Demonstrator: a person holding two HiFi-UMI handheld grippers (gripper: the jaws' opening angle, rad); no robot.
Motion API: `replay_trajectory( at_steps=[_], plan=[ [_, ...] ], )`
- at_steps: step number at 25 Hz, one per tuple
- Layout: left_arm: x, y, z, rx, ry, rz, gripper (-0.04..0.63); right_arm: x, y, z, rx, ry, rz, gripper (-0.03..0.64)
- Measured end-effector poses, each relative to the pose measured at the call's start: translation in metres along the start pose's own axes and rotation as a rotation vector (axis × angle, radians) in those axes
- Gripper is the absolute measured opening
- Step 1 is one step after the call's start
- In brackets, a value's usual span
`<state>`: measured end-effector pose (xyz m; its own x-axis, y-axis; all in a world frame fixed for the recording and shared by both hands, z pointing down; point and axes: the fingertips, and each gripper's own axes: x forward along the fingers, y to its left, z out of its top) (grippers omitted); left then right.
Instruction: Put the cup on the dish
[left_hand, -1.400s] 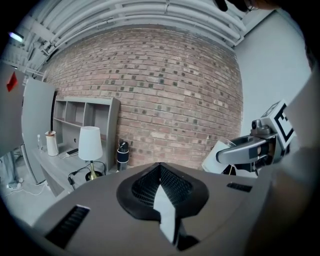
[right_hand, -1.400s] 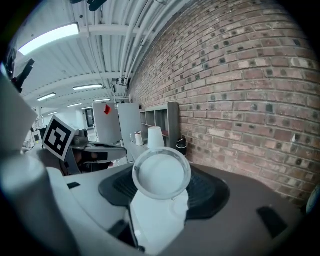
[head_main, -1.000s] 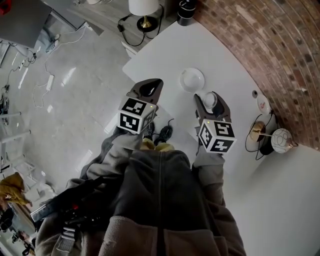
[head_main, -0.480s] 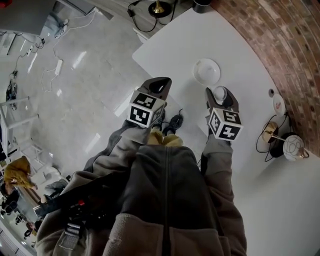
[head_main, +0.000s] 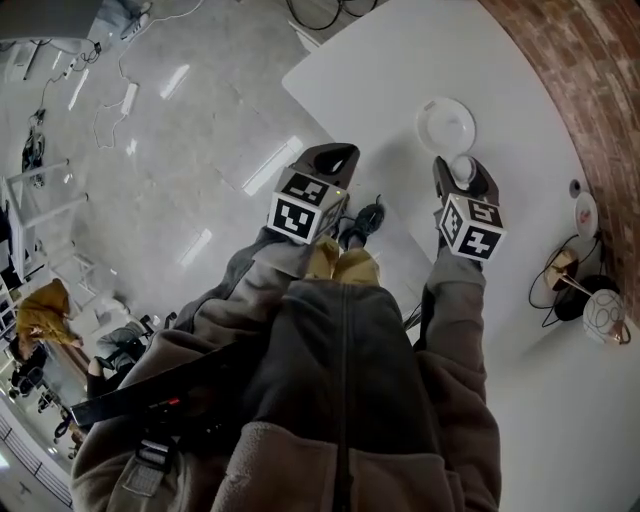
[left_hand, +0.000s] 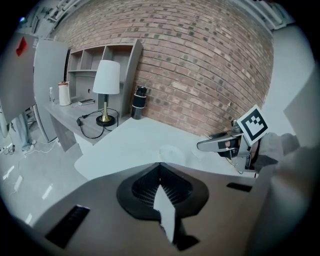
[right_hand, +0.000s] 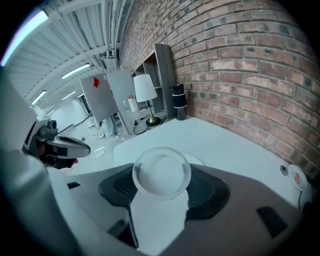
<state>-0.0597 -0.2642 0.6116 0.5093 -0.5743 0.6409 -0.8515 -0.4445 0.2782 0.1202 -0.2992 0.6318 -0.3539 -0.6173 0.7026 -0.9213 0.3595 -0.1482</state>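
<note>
The right hand-held gripper (head_main: 462, 172) grasps the cup (right_hand: 161, 172) between wide-set jaws, seemingly upright; the dish (head_main: 446, 124) lies on the counter (head_main: 380, 70) just ahead of its tips, slightly leftward, the cup not yet over it; the left hand-held gripper (head_main: 332, 160), clenched and empty, hangs farther away, off the counter's edge.

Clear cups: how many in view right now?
1. The clear round cup is gripped in the right gripper's jaws, just short of the round white dish on the white table, not on it. The person's jacket may hide others.
</note>
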Motion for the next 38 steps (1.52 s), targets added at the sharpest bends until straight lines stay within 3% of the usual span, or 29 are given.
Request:
replay_trajectory(
  at_steps=[21, 38],
  plan=[
    [0.009, 0.019, -0.057, -0.051, 0.084, 0.031, 0.003, 0.115, -0.045, -0.037, -0.076, 0.083, -0.038, 0.266],
    [0.008, 0.028, -0.060, -0.056, 0.100, 0.040, 0.005, 0.133, -0.050, -0.025, -0.165, 0.054, -0.074, 0.267]
  ],
)
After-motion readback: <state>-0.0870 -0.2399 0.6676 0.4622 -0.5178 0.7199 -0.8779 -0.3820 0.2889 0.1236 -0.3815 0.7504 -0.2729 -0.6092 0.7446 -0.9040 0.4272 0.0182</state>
